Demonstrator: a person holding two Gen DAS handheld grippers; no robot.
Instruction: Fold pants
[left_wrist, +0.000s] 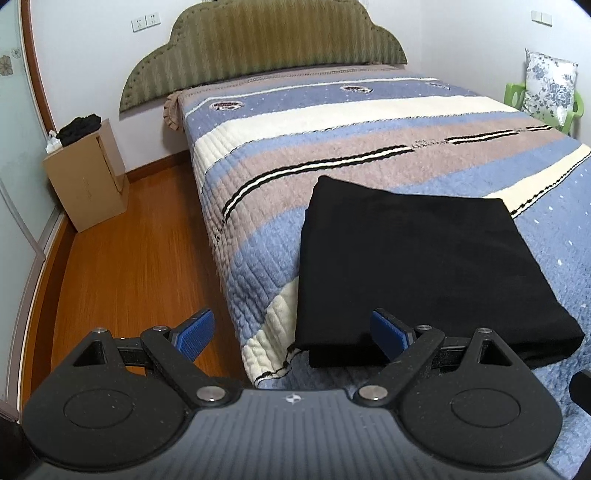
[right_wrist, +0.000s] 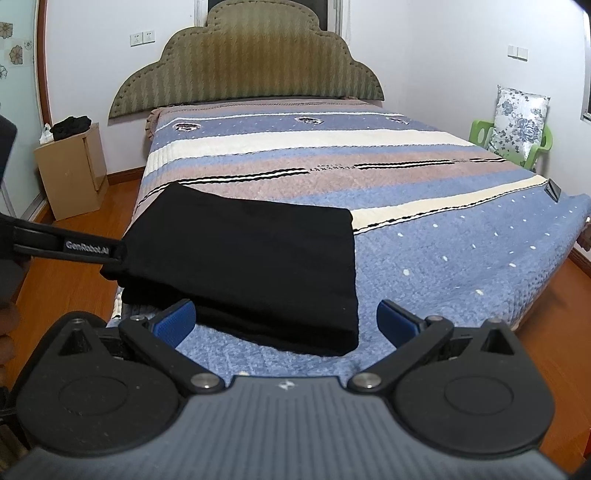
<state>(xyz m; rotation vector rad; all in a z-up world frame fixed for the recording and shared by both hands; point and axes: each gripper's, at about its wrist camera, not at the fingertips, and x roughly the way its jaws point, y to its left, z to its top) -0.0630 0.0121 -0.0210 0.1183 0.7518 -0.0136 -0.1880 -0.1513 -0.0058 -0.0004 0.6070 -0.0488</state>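
The black pants (left_wrist: 417, 266) lie folded into a thick rectangle near the foot of the bed; they also show in the right wrist view (right_wrist: 255, 266). My left gripper (left_wrist: 291, 332) is open and empty, just short of the bundle's near left corner. Its finger also reaches in from the left of the right wrist view (right_wrist: 74, 247), next to the bundle's left edge. My right gripper (right_wrist: 286, 319) is open and empty, just in front of the bundle's near edge.
The bed has a striped blue, cream and brown quilt (left_wrist: 332, 147) and a green headboard (right_wrist: 243, 62). A cardboard box (left_wrist: 86, 177) with dark clothing stands on the wooden floor (left_wrist: 129, 258) left. A green chair with a floral pillow (right_wrist: 517, 122) stands right.
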